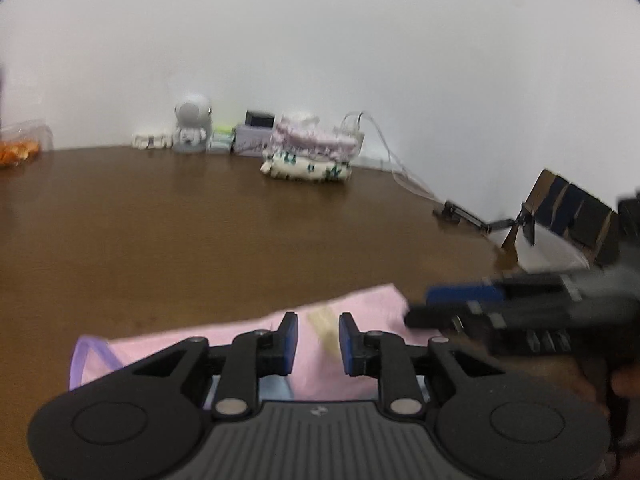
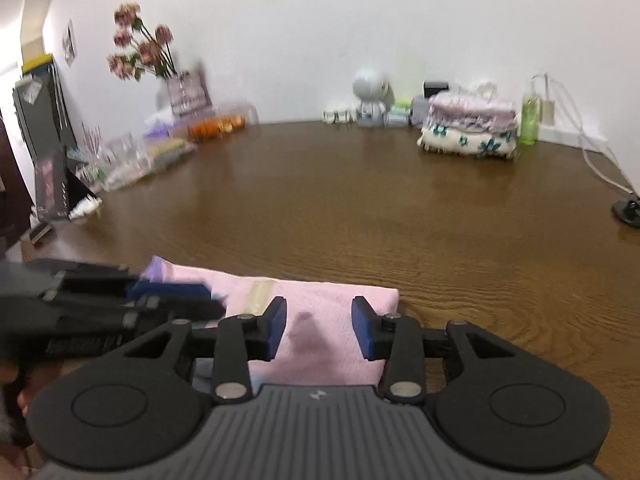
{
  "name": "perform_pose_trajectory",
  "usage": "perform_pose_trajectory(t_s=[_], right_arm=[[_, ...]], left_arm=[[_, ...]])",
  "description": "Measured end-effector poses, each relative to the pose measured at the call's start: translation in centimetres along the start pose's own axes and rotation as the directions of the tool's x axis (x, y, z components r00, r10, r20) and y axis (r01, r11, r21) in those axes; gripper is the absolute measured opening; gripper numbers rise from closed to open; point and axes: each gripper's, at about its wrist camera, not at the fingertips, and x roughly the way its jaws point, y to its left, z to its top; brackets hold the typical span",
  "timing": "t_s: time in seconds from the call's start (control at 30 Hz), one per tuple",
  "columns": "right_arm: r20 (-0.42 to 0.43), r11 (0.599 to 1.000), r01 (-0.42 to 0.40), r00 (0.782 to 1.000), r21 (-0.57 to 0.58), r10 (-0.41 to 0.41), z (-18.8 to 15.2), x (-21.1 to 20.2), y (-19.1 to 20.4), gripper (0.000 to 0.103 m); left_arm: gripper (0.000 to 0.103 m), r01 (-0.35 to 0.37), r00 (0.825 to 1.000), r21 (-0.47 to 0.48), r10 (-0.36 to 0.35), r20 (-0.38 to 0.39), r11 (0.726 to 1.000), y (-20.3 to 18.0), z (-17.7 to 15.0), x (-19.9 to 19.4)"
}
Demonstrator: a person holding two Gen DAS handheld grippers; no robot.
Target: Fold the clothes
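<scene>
On the brown desk (image 2: 360, 208) there are two sets of tongs and one pink garment (image 2: 320, 320), already folded into a flat oblong. Its long axis runs left to right along the near edge of the desk, with a lilac trimmed end (image 1: 86, 354) at the left and a squared folded corner at the right. A pale cream patch (image 1: 326, 330) lies on its upper face, roughly midway.

Going left to right in the right wrist view: the left tongs (image 2: 192, 300) come in from the left edge, blurred, their tips over the left part of the garment. Their jaws stand narrowly apart — in the left wrist view (image 1: 318, 344) the blue pads show pink cloth in the gap between them but do not press on it. Next, the right tongs (image 2: 319, 330) hang above the right half of the garment, jaws moderately apart, with nothing gripped and a small dark shadow on the cloth between them.

Farther back, against the white wall, stands one bunch of dried flowers (image 2: 140, 44) at the left, then one white round-headed figurine (image 2: 370, 94), then one stack of folded clothes (image 2: 470, 126) — a lilac layer over a cream one with green flowers — and one green bottle (image 2: 528, 118) just beside it.
</scene>
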Motion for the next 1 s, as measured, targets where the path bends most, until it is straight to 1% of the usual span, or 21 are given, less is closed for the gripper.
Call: perform_pose_trajectory(t_s=[0.1, 0.2, 0.27, 0.43, 0.5, 0.53, 0.57, 0.6, 0.63, 0.67, 0.7, 0.73, 0.77, 0.83, 0.87, 0.9, 1.0], right_arm=[[-0.034, 1.000, 0.007, 0.999, -0.025, -0.008, -0.6, -0.4, 0.5, 0.038], [-0.081, 0.999, 0.023, 0.996, -0.023, -0.025, -1.6, 0.6, 0.5, 0.038], [-0.099, 0.999, 0.038, 0.994, -0.009, -0.039, -2.3, 1.3, 0.2, 0.043], [-0.101, 0.999, 0.040, 0.994, 0.010, -0.039, -2.8, 1.5, -0.2, 0.051], [-0.104, 0.999, 0.041, 0.994, 0.017, -0.039, -2.8, 1.5, -0.2, 0.052], [-0.103, 0.999, 0.038, 0.994, 0.023, -0.035, -2.7, 1.4, -0.3, 0.053], [-0.100, 0.999, 0.032, 0.995, 0.031, -0.029, -2.6, 1.2, -0.4, 0.055], [-0.091, 0.999, 0.027, 0.996, 0.041, -0.023, -2.5, 0.8, -0.7, 0.062], [-0.081, 0.998, 0.024, 0.997, 0.050, -0.020, -2.5, 0.4, -0.9, 0.068], [-0.072, 0.998, 0.023, 0.997, 0.059, -0.018, -2.4, -0.1, -1.1, 0.069], [-0.063, 0.998, 0.021, 0.998, 0.067, -0.017, -2.3, -0.5, -1.2, 0.074], [-0.054, 0.997, 0.017, 0.998, 0.077, -0.013, -2.2, -1.0, -1.4, 0.081], [-0.046, 0.996, 0.014, 0.999, 0.089, -0.010, -2.2, -1.4, -1.5, 0.084], [-0.032, 0.994, 0.011, 0.999, 0.113, -0.007, -2.2, -2.2, -1.8, 0.103], [-0.024, 0.992, 0.017, 1.000, 0.128, -0.014, -2.2, -2.5, -1.9, 0.103], [-0.022, 0.989, 0.029, 0.999, 0.145, -0.026, -2.2, -2.7, -2.1, 0.103], [-0.025, 0.979, 0.059, 0.998, 0.197, -0.055, -2.4, -2.9, -2.9, 0.103]], left_arm=[[0.019, 0.000, 1.000, 0.024, 0.000, -0.001, 1.000, -0.6, 0.6, 1.1], [0.018, -0.006, 0.997, 0.031, 0.008, -0.077, 0.999, -1.0, 0.1, 3.6], [0.020, -0.004, 0.996, 0.029, 0.007, -0.091, 1.000, -0.9, -0.7, 4.7], [0.020, -0.009, 0.996, 0.039, 0.013, -0.091, 0.999, -1.1, -0.6, 4.9], [0.020, -0.010, 0.996, 0.036, 0.013, -0.092, 0.999, -1.1, -0.5, 4.6], [0.022, -0.008, 0.996, 0.029, 0.010, -0.084, 1.000, -1.1, -0.3, 4.4], [0.032, -0.005, 0.997, 0.022, 0.007, -0.076, 1.000, -1.0, -0.1, 4.2], [0.039, -0.002, 0.998, 0.014, 0.003, -0.060, 1.000, -0.9, 0.0, 3.6], [0.056, -0.006, 0.999, 0.003, 0.006, -0.034, 1.000, -0.8, 0.1, 2.9], [0.071, -0.017, 1.000, -0.005, 0.017, -0.003, 1.000, -0.8, 0.1, 2.1], [0.077, -0.027, 0.999, -0.009, 0.027, 0.022, 1.000, -0.8, 0.2, 1.3], [0.087, -0.033, 0.998, -0.013, 0.034, 0.046, 0.999, -0.8, 0.2, 0.5], [0.094, -0.039, 0.997, -0.018, 0.040, 0.070, 0.999, -0.9, 0.2, -0.2], [0.100, -0.044, 0.993, -0.033, 0.047, 0.106, 0.998, -1.0, -0.1, -1.4], [0.103, -0.044, 0.992, -0.043, 0.049, 0.118, 0.998, -1.1, -0.4, -1.9], [0.103, -0.044, 0.991, -0.052, 0.051, 0.124, 0.998, -1.1, -0.7, -2.3], [0.103, -0.045, 0.992, -0.086, 0.055, 0.111, 0.995, -1.2, -1.5, -3.0]])
